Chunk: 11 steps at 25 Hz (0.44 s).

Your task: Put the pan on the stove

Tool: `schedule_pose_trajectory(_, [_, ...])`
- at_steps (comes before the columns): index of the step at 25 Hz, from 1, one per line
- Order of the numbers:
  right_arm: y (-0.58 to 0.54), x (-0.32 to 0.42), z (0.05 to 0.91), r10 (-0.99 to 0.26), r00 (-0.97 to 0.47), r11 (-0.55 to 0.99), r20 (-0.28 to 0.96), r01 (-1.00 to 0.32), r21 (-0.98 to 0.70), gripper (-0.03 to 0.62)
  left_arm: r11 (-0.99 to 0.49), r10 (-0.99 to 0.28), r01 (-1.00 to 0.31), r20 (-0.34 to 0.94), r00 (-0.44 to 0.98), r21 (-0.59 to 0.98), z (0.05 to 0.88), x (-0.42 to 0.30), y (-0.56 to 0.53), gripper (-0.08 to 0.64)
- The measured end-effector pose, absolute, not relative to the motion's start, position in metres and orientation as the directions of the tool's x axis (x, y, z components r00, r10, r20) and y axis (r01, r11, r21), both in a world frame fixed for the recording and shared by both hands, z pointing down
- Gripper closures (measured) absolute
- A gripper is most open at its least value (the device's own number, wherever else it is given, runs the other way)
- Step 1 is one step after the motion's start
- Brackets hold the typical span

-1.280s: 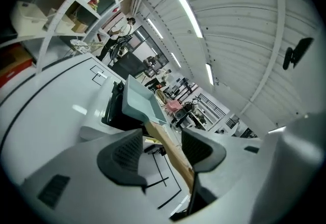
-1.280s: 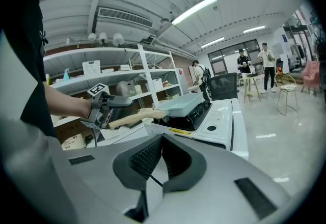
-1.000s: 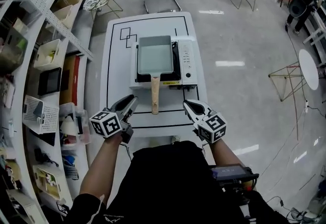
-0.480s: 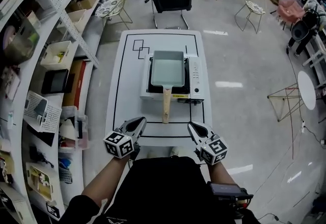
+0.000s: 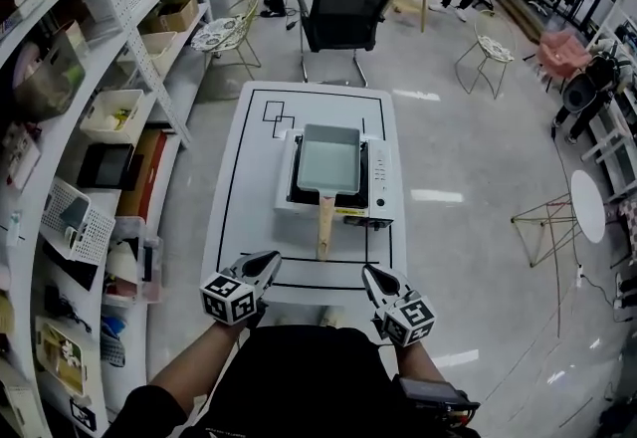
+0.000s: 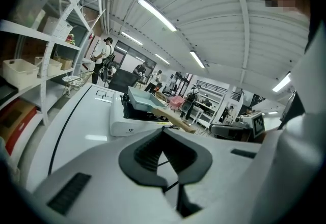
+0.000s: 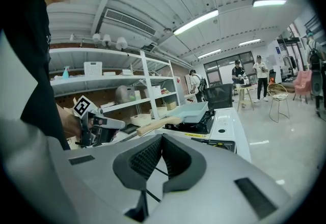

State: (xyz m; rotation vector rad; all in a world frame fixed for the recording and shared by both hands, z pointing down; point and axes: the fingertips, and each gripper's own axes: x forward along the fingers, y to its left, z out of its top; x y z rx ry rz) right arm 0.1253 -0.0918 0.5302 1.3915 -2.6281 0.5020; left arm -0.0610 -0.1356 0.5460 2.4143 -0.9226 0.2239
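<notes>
a: head view: you've pulled both tools back low in the frame to the table's (image 5: 224, 227) near edge.
b: why?
a: the pan (image 5: 328, 159) already sits on the stove (image 5: 379, 172), centre frame.
b: left gripper view?
a: your left gripper (image 6: 164, 135) has pressed together, empty.
b: right gripper view?
a: right gripper (image 7: 159, 141) pressed together too, holding nothing.

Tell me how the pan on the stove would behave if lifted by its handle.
Probably rigid: the pan looks like metal. Held by its long wooden handle, the body would likely dip. Boxy, it should slide, not roll.
</notes>
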Motion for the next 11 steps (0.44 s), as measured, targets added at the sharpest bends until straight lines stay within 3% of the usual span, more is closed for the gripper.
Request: schedule_pose_trajectory(11, [-0.0951, 0.129, 0.5222, -0.788, -0.561, 0.511, 0.256, -0.826, -0.237, 0.566, -0.648, -0.553, -0.648, 0.337, 0.762, 0.401, 0.5437, -0.0526, -0.1409, 0.551])
